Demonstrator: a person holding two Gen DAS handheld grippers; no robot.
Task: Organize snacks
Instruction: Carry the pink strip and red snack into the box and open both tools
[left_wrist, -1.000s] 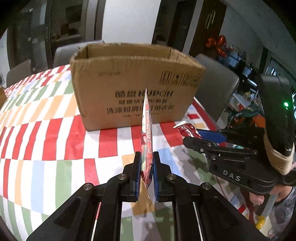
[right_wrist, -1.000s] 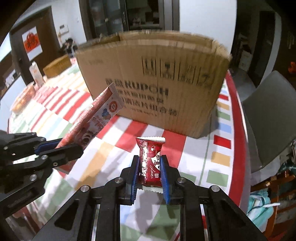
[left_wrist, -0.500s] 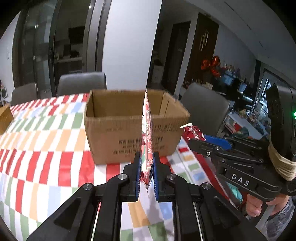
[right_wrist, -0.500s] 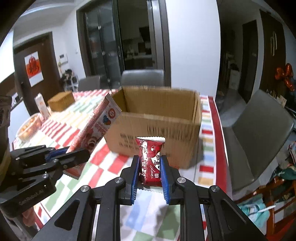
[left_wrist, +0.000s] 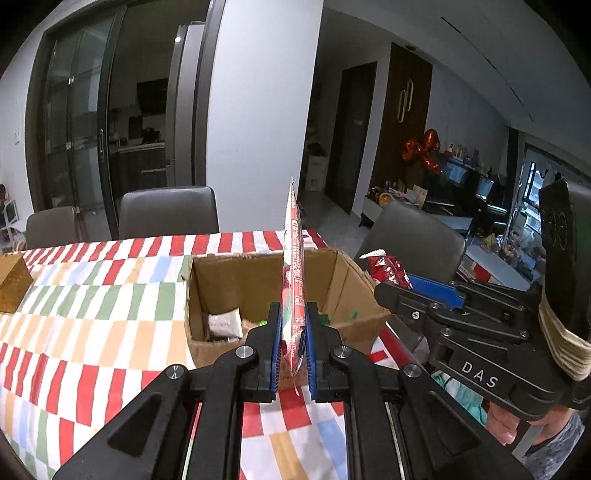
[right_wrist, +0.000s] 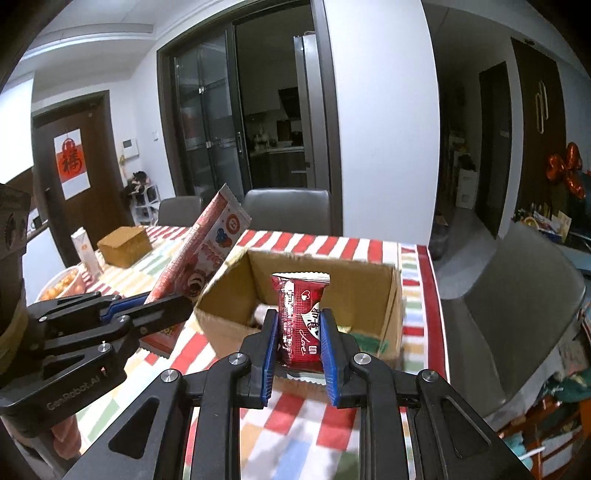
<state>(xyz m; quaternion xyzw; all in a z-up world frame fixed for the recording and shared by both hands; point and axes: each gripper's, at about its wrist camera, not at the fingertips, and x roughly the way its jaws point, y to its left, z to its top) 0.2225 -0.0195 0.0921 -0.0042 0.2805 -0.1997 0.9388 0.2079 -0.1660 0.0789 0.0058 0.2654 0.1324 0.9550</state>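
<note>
Right wrist: claw (right_wrist: 298, 345) clamps a glossy red snack packet (right_wrist: 301, 321) — upright, white-lettered.

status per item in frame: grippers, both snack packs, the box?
left gripper: shut on long red snack pack
long red snack pack: held upright, edge-on, lifted off the table
right gripper: shut on small red snack packet
small red snack packet: held upright, sealed
cardboard box: open at the top, on the table, some packets already inside
</note>
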